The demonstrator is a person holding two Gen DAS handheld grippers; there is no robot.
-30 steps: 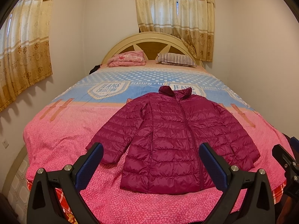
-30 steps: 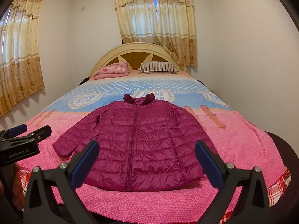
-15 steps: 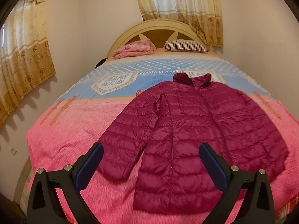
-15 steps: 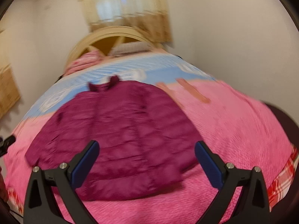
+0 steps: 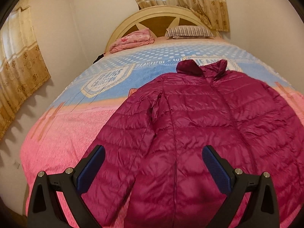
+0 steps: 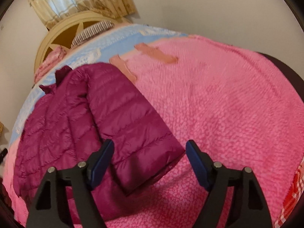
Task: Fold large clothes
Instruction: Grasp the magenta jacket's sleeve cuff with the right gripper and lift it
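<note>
A magenta quilted puffer jacket [image 5: 199, 123] lies flat, front up and zipped, on the pink and blue bedspread [image 5: 62, 138], collar toward the headboard. My left gripper [image 5: 153, 166] is open and empty, hovering over the jacket's lower left part by the left sleeve. In the right wrist view the jacket [image 6: 76, 125] fills the left half. My right gripper [image 6: 149, 160] is open and empty, its jaws standing either side of the right sleeve's cuff [image 6: 152, 152], just above it.
The bedspread [image 6: 218, 104] extends pink to the right of the jacket. A striped pillow [image 5: 190, 31] and a folded pink blanket [image 5: 133, 39] lie by the cream headboard [image 5: 157, 15]. Walls and curtains close in on both sides of the bed.
Both grippers have moved forward and down over the bed. The left one closed in on the jacket's left side, the right one swung to the right sleeve cuff. Both stayed open.
</note>
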